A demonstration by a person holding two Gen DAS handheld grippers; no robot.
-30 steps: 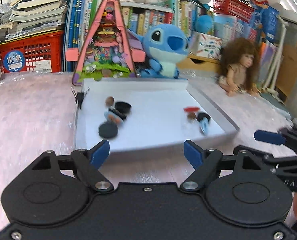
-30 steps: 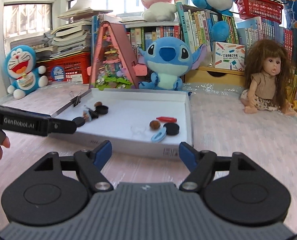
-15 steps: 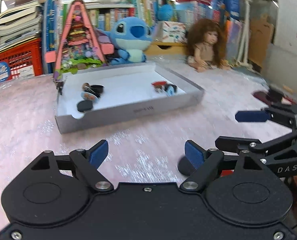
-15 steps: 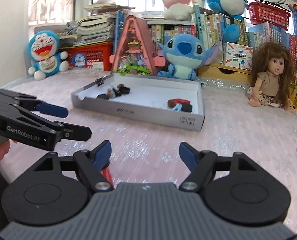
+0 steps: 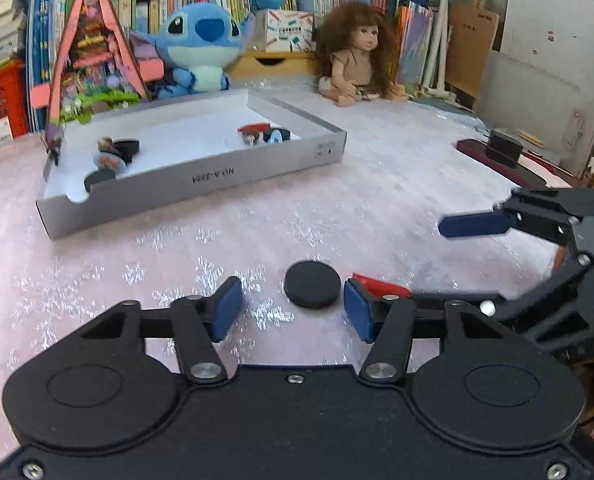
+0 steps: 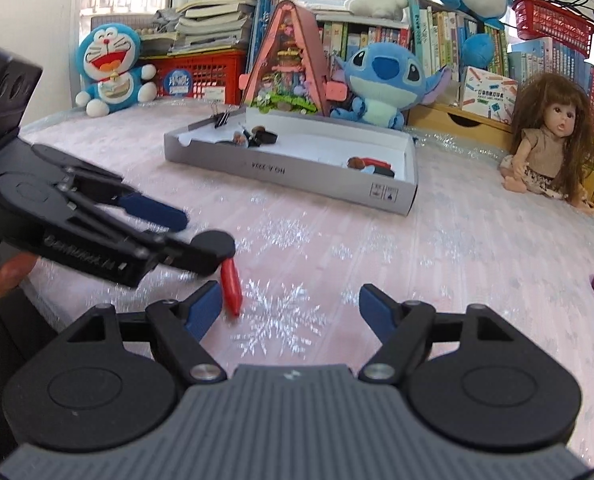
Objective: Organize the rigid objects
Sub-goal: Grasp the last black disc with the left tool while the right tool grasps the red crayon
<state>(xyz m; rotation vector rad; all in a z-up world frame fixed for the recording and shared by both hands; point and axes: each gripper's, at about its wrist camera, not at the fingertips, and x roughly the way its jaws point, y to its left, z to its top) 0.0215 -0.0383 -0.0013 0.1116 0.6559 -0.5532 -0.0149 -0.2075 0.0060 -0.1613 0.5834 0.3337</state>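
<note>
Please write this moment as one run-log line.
left gripper: closing around black disc, not gripped | right gripper: open, beside red piece | tray: holds sorted pieces

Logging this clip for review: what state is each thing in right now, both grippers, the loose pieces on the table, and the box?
left gripper: jaws closing around the black disc, not yet pressing on it.
right gripper: jaws open, nothing between them.
black disc: flat on the table, between the left jaws.
red piece: lying on the table, just beside the right gripper's left finger.
white box: open-topped, small pieces lying in two groups inside.
</note>
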